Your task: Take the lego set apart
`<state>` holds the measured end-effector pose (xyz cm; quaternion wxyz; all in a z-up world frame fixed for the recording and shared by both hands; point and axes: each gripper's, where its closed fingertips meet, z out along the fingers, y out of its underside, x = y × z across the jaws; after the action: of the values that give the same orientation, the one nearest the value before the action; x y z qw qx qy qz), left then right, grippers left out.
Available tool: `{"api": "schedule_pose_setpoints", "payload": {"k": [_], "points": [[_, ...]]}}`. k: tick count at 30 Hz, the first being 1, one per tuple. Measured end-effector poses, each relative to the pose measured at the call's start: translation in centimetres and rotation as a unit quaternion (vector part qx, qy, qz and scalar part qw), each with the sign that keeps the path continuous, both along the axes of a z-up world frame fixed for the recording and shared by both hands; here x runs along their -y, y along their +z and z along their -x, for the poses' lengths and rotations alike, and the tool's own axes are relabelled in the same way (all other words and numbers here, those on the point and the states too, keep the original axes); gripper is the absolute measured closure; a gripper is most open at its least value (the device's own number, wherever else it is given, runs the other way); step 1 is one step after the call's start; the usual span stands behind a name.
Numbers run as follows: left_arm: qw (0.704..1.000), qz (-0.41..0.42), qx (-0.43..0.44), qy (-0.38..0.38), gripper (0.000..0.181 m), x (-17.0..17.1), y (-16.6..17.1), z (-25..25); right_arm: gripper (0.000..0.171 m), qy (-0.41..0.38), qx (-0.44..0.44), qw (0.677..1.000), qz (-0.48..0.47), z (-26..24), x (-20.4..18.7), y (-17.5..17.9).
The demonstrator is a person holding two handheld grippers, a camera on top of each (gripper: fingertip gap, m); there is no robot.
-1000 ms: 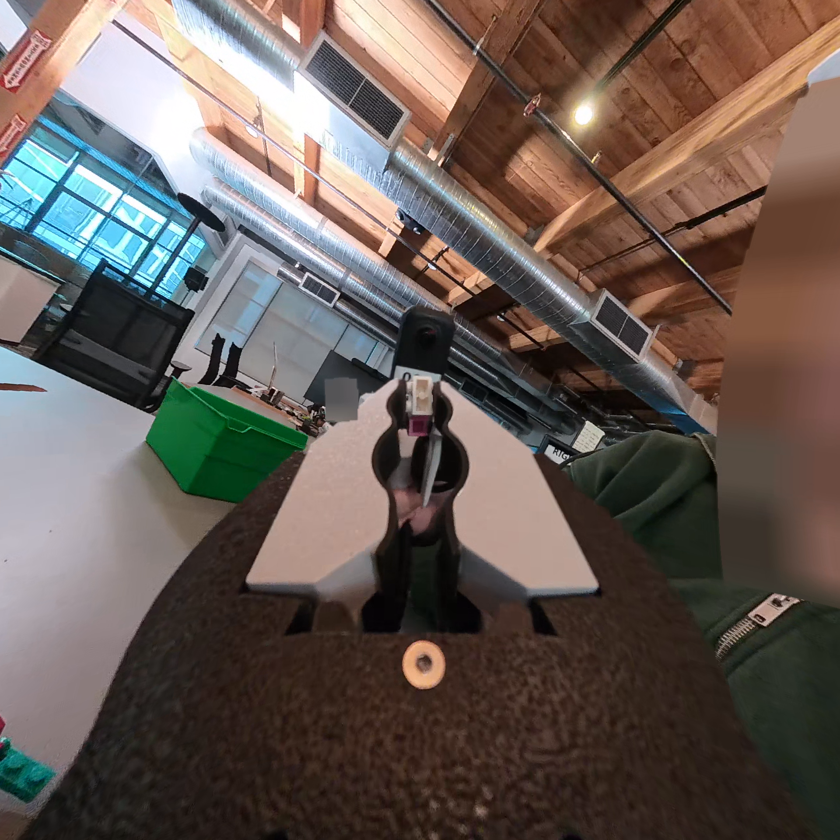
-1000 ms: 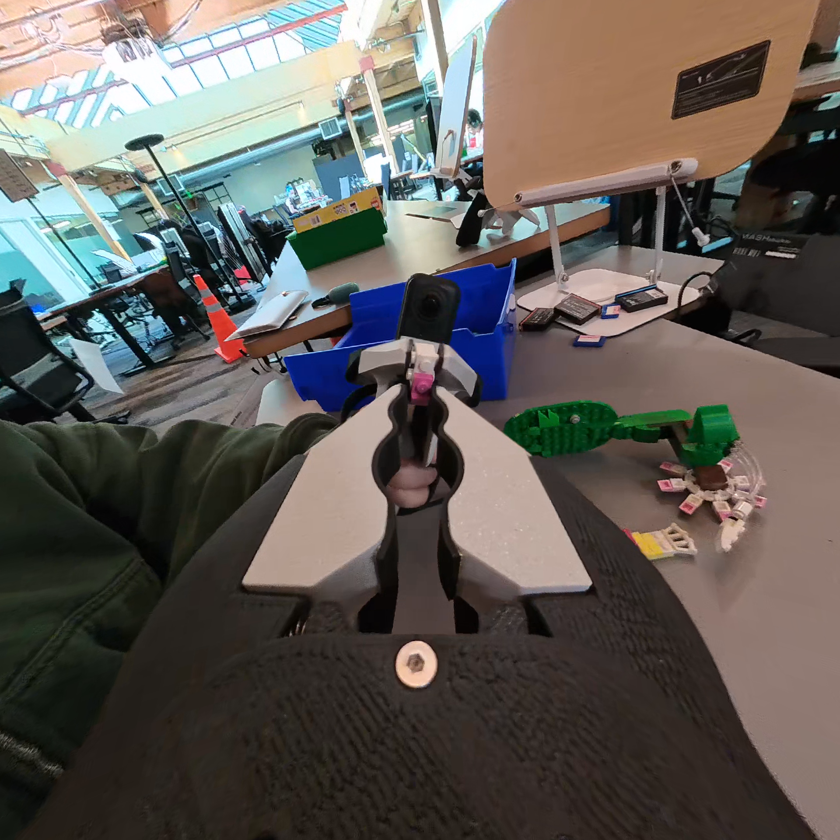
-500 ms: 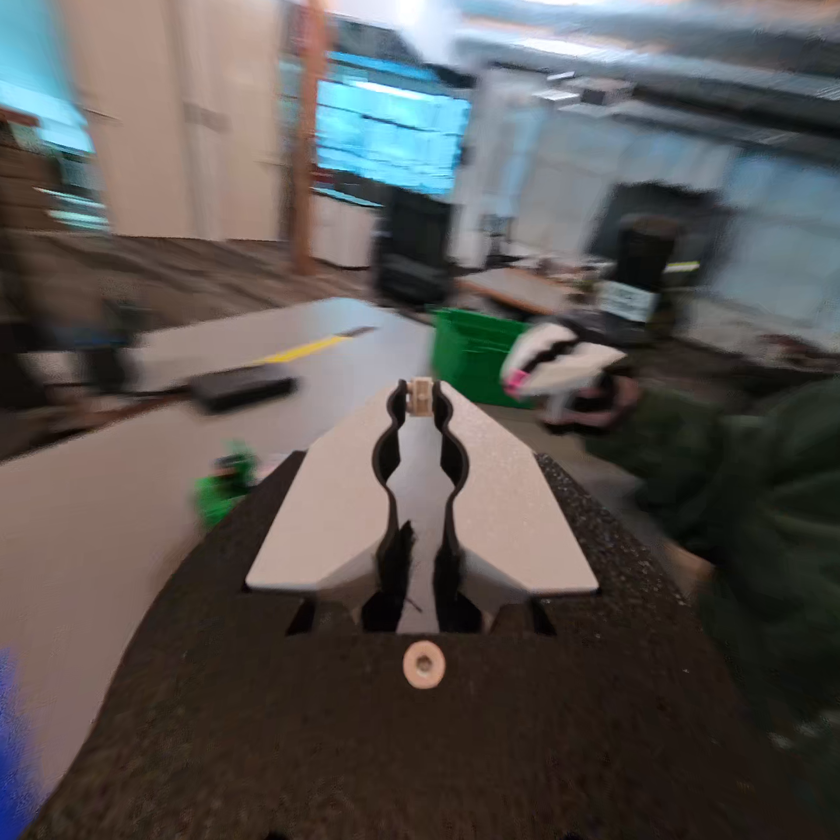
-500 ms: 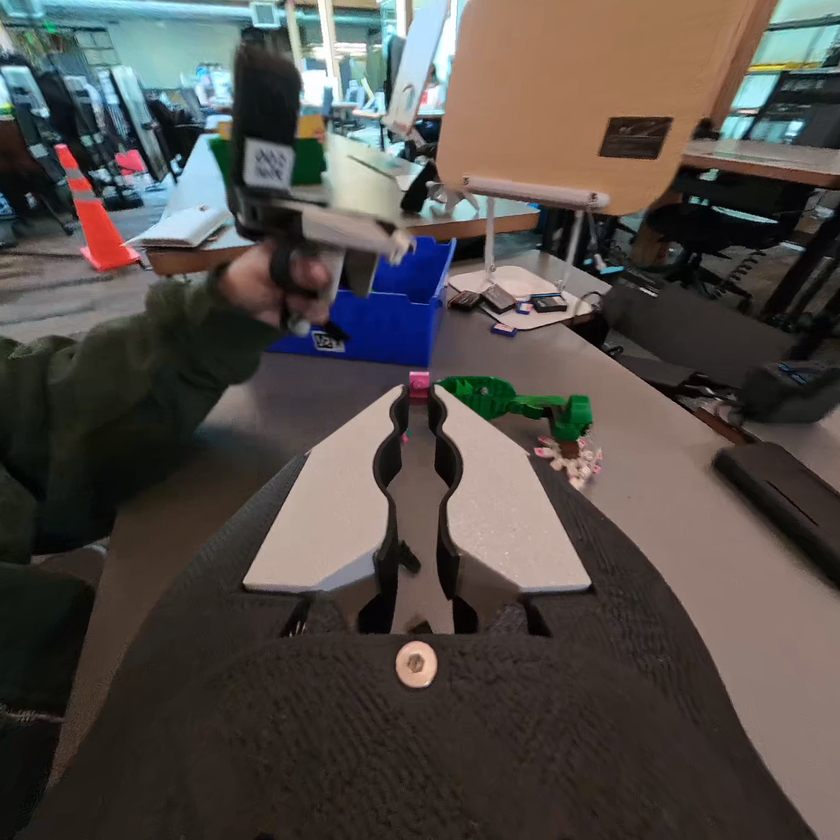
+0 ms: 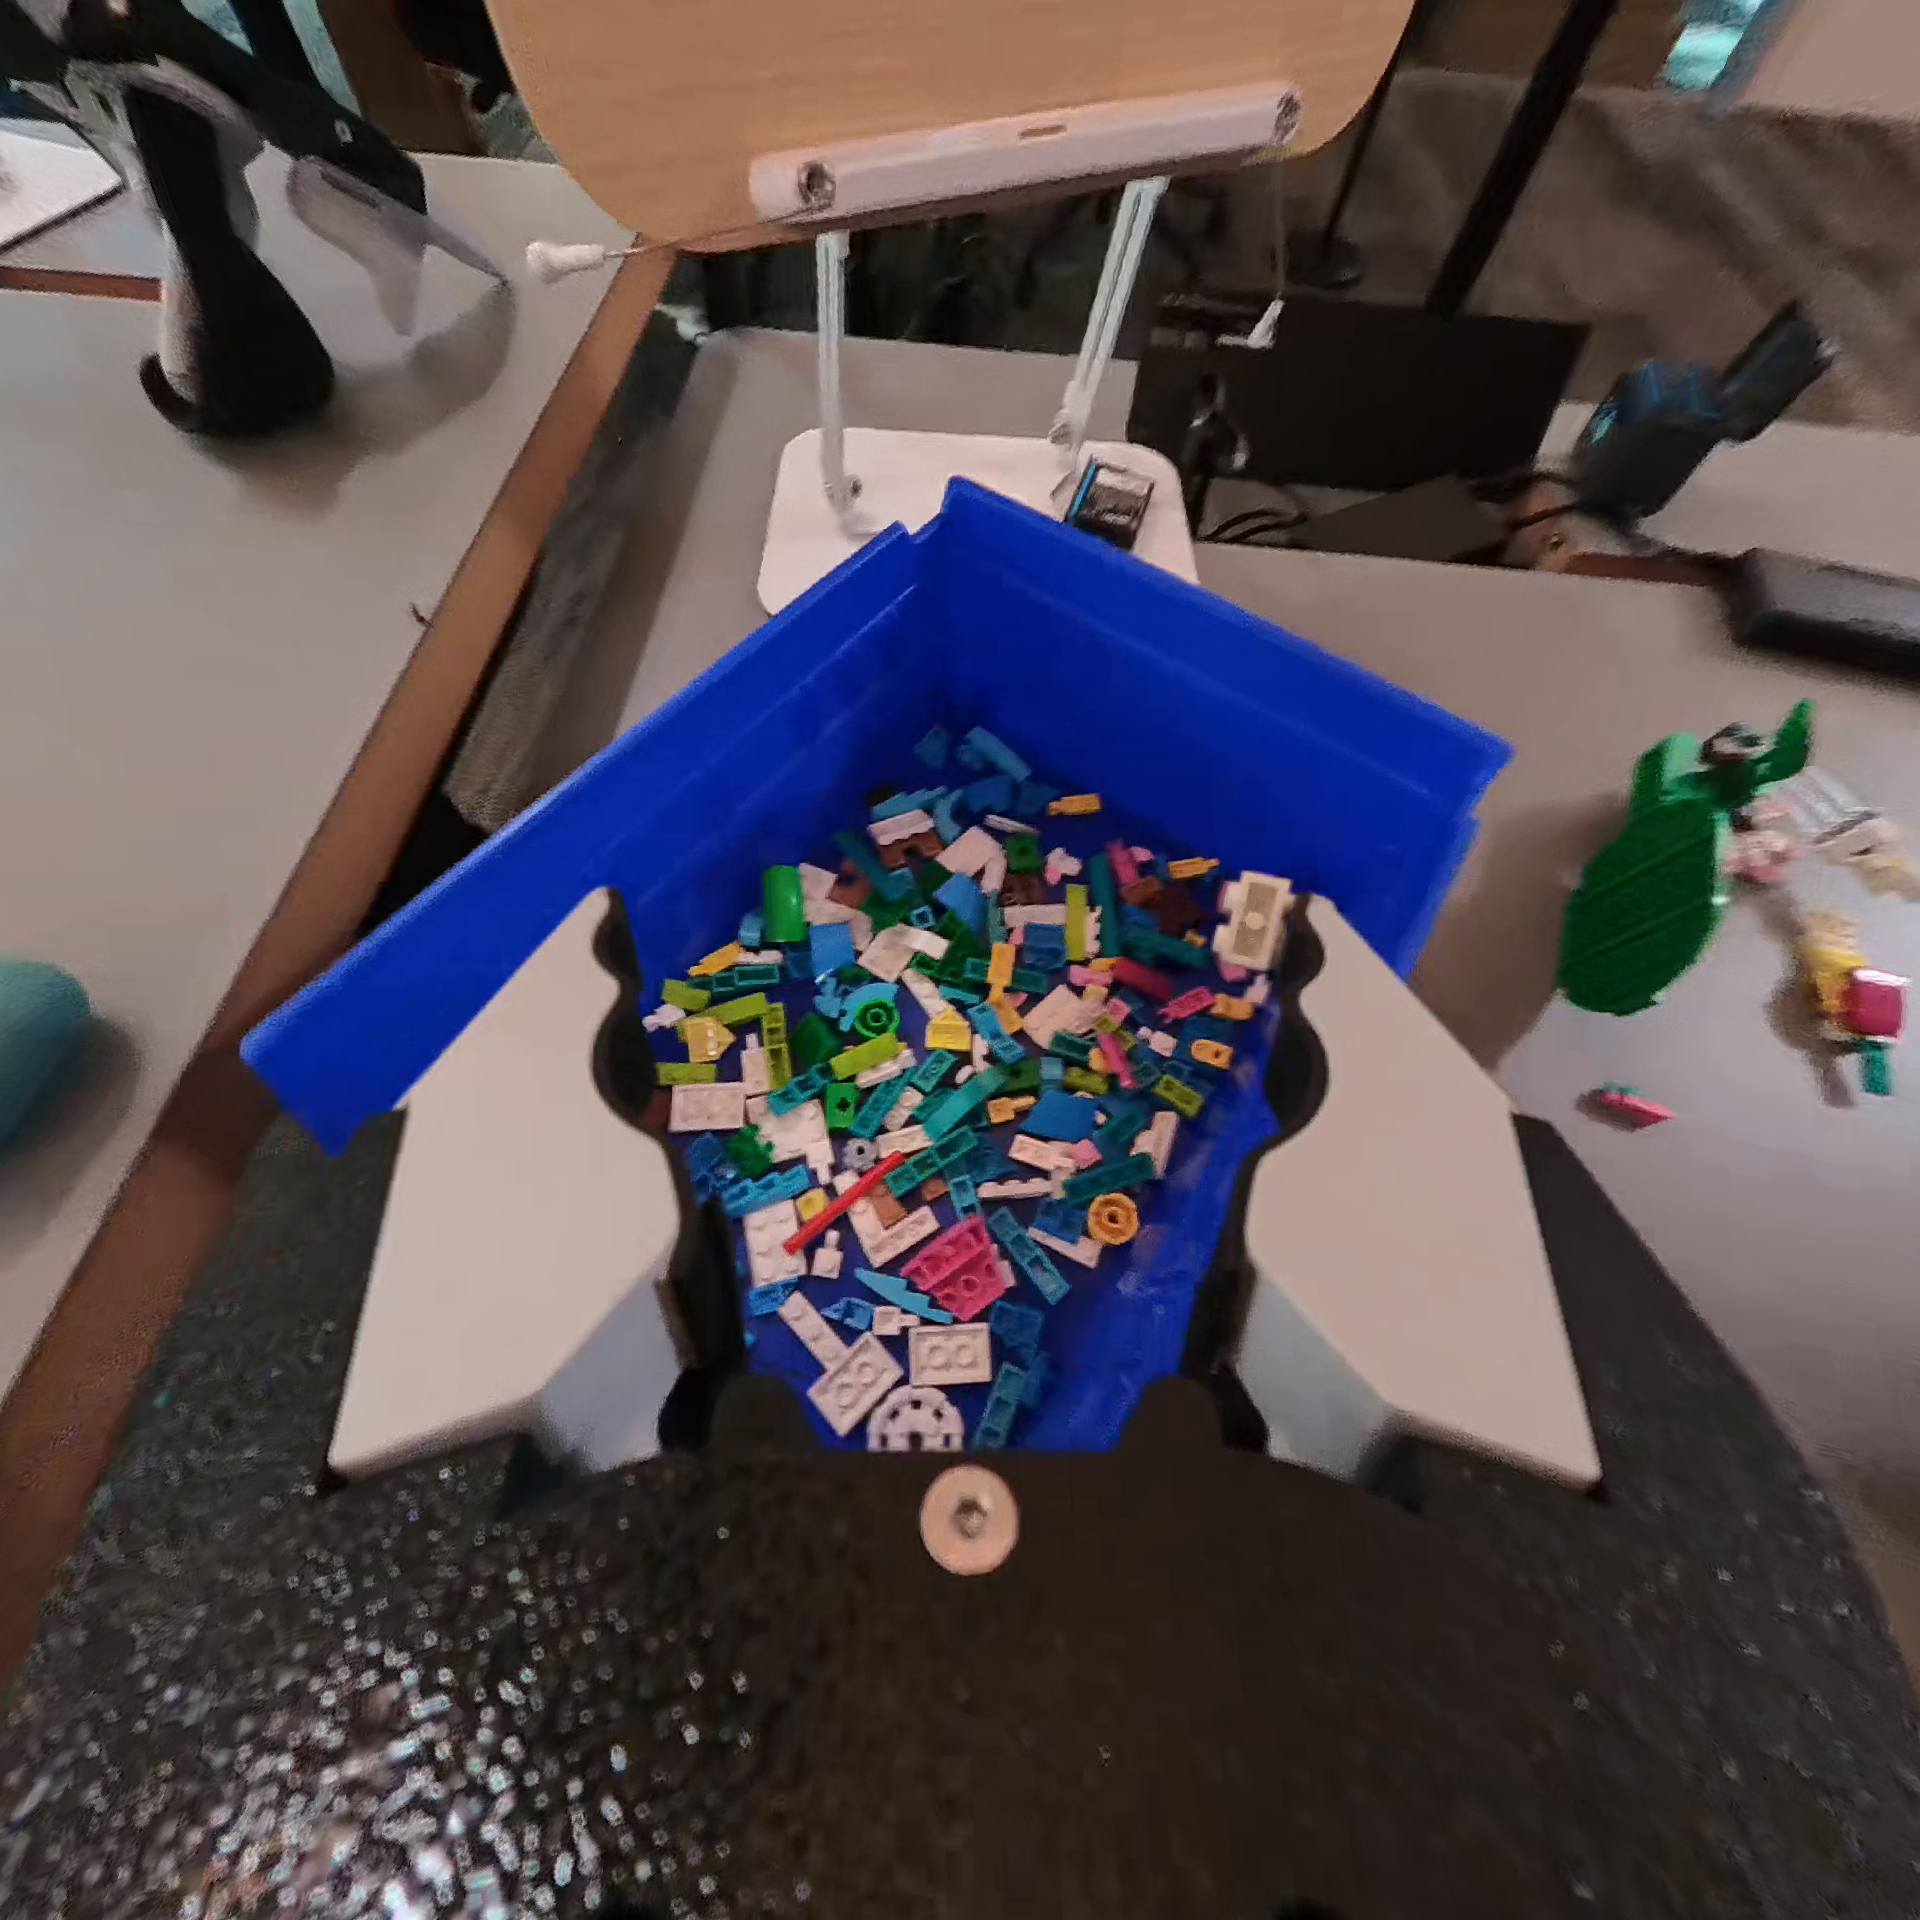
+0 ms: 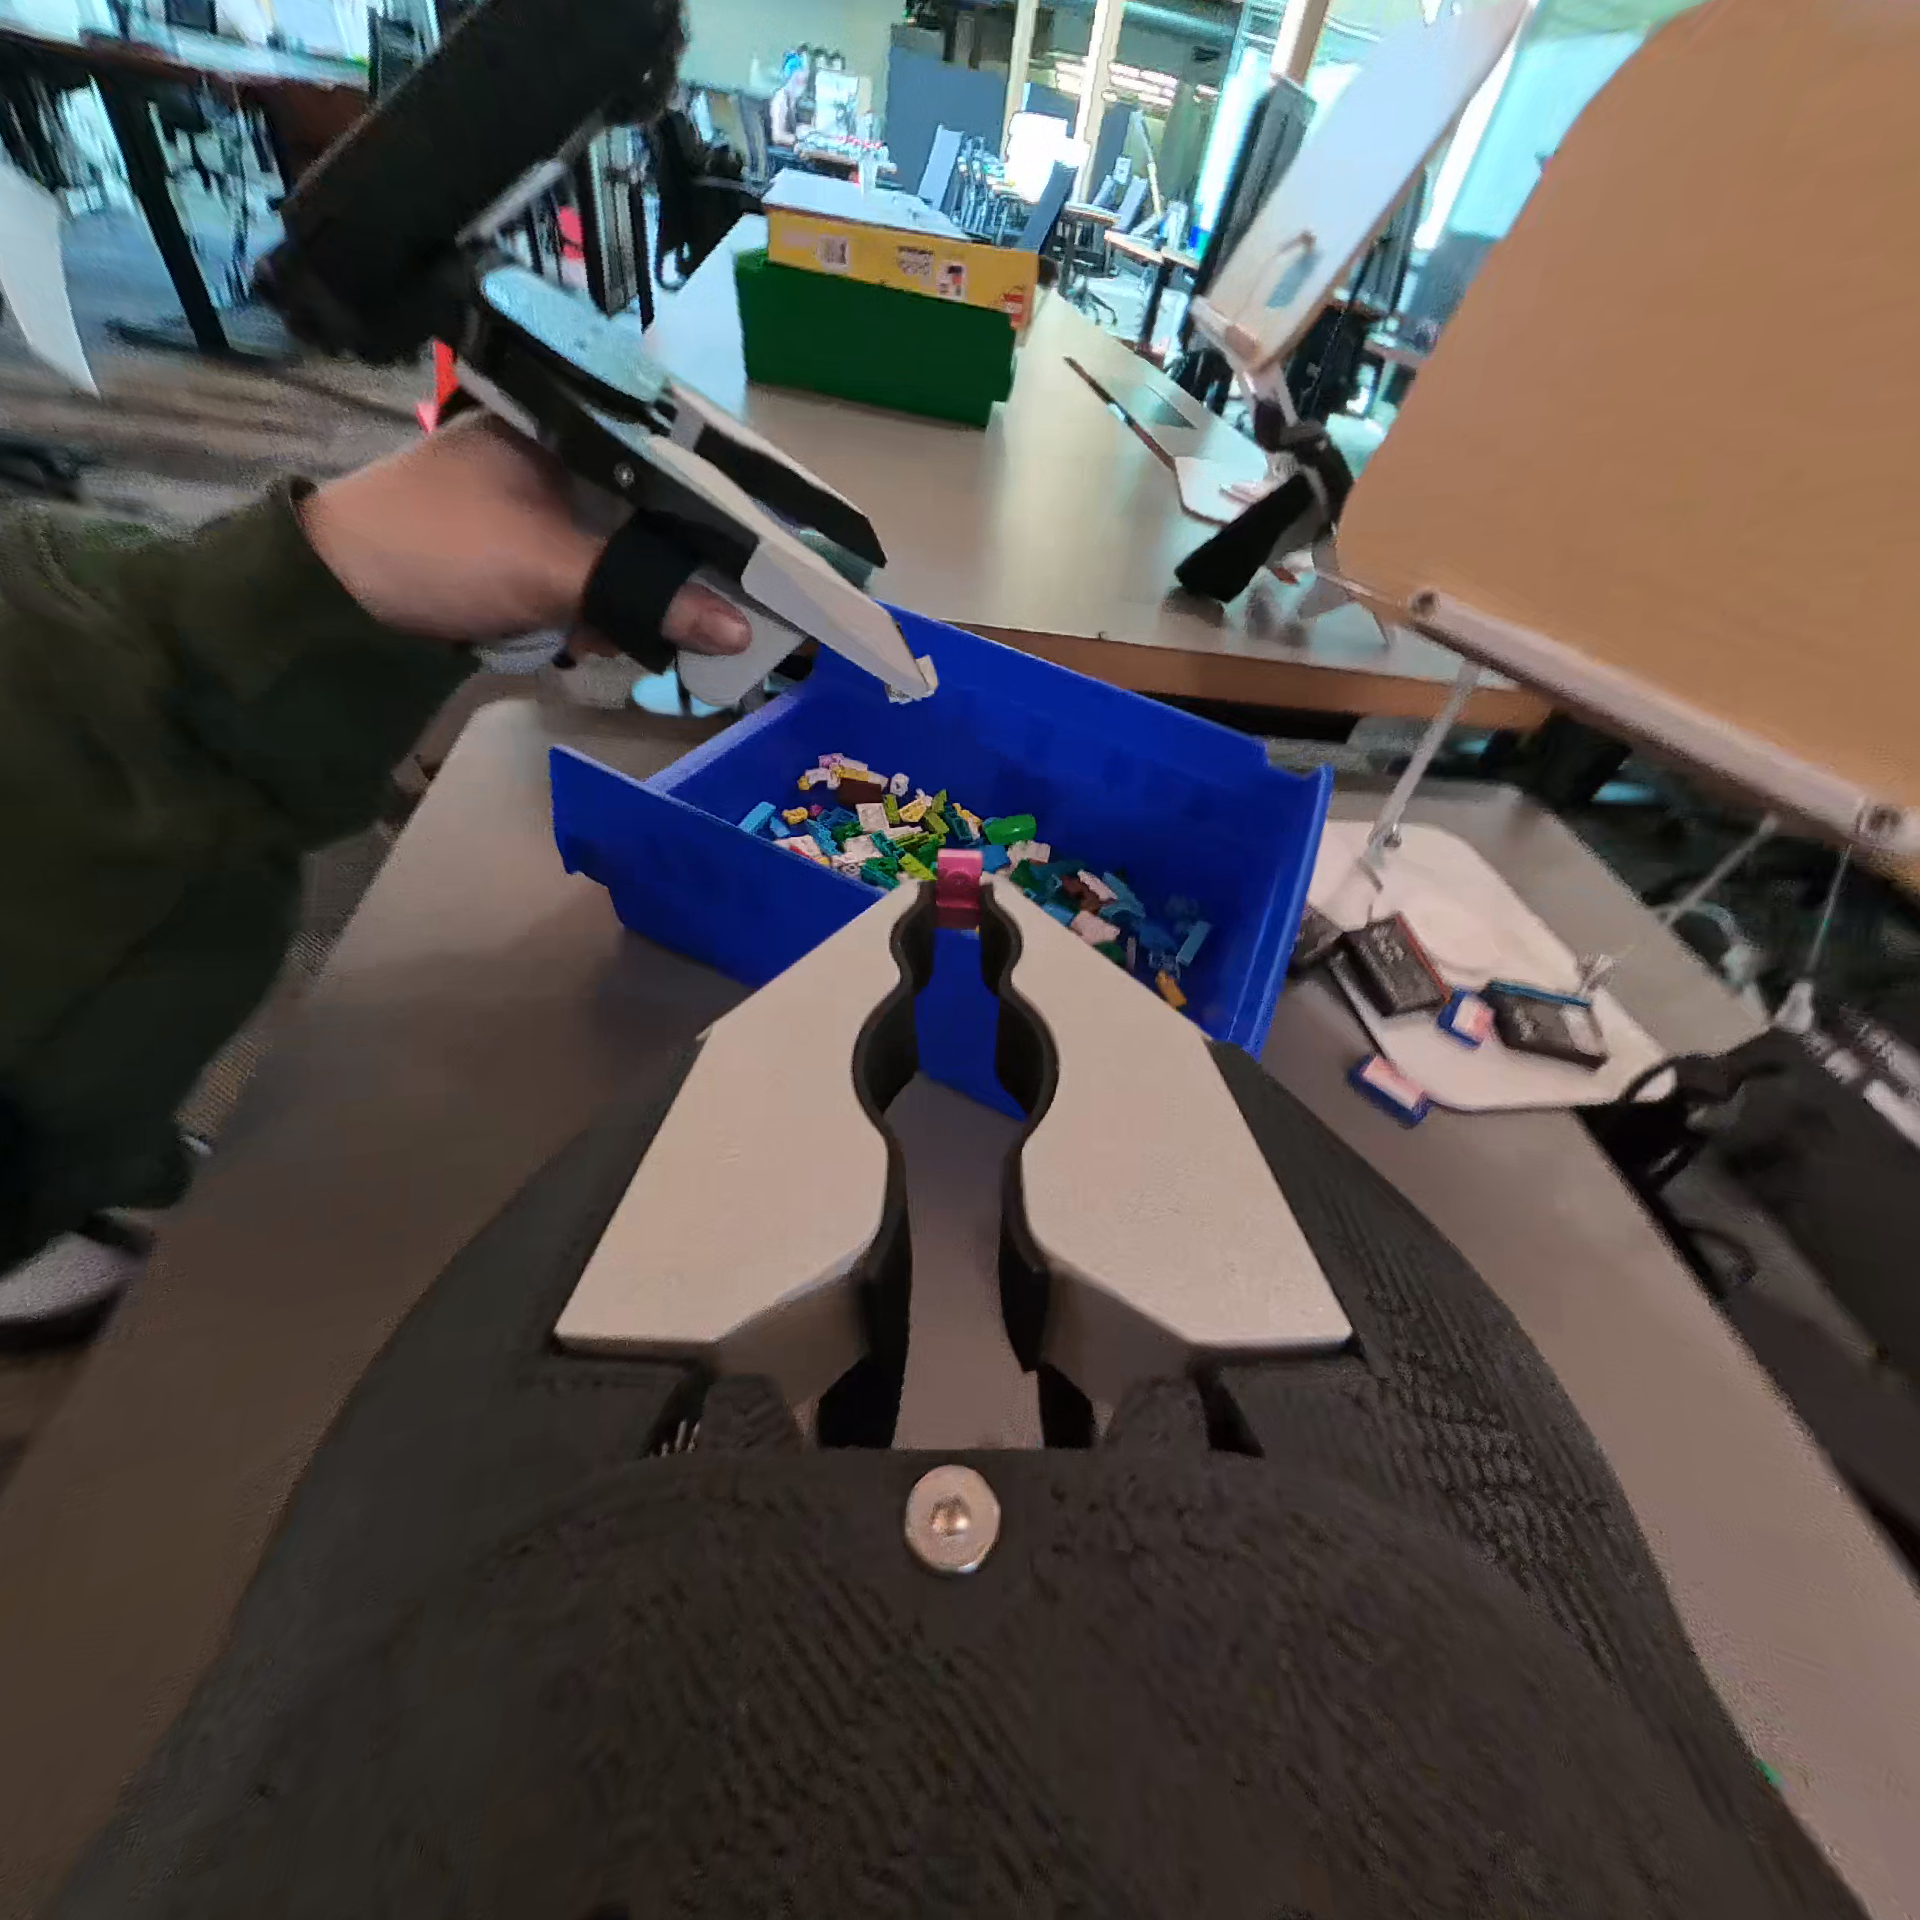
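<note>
My left gripper (image 5: 951, 909) is open wide, pointing down into the blue bin (image 5: 1143, 665) of loose lego pieces. A small white piece (image 5: 1254, 928) sits right at its right fingertip; I cannot tell if it clings or falls. My right gripper (image 6: 956, 883) is shut on a small pink brick (image 6: 957, 878) and hovers just in front of the bin (image 6: 727, 883). The right wrist view shows the left gripper (image 6: 883, 613) above the bin's back left. The rest of the lego set, a green leaf plate (image 5: 1642, 904) with small pink and white parts (image 5: 1849, 997), lies on the table right of the bin.
A wooden board on a white stand (image 5: 935, 104) stands behind the bin. Small black devices (image 6: 1392, 966) lie on its white base. A green bin with a yellow box (image 6: 873, 343) sits on the far table. The table edge (image 5: 312, 883) runs left of the bin.
My left gripper has swung down from facing the ceiling to over the blue bin and has opened. My right gripper, still holding the pink brick, has moved toward the bin.
</note>
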<state>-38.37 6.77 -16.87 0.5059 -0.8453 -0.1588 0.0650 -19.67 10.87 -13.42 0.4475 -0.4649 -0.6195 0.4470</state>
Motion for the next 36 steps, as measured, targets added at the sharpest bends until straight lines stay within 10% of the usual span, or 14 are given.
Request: {"api": "schedule_pose_setpoints", "payload": {"k": [6, 12, 16, 21, 36], "points": [[0.994, 0.095, 0.044, 0.025, 0.023, 1.5, -3.6, 1.2, 0.166, -0.023, 0.004, 0.982, -0.188, 0.1, 1.0, -1.4], [0.963, 0.247, 0.105, 0.013, 0.022, 3.0, -8.1, 1.8, 0.166, -0.014, 0.003, 0.985, -0.172, -1.7, 2.2, -2.4], [0.975, 0.052, 0.168, -0.138, 0.039, -1.2, -2.1, -6.0, 0.166, -0.021, -0.035, 0.979, -0.198, -3.3, 2.9, -2.1], [0.832, -0.083, 0.312, -0.451, 0.111, 0.1, 4.5, -23.8, 0.166, -0.044, -0.107, 0.934, -0.337, -6.4, 3.9, -1.6], [0.890, -0.064, 0.068, -0.446, 0.179, -3.4, 1.5, -30.8, 0.162, -0.141, -0.060, 0.875, -0.459, -11.5, 1.0, -2.0]]}}
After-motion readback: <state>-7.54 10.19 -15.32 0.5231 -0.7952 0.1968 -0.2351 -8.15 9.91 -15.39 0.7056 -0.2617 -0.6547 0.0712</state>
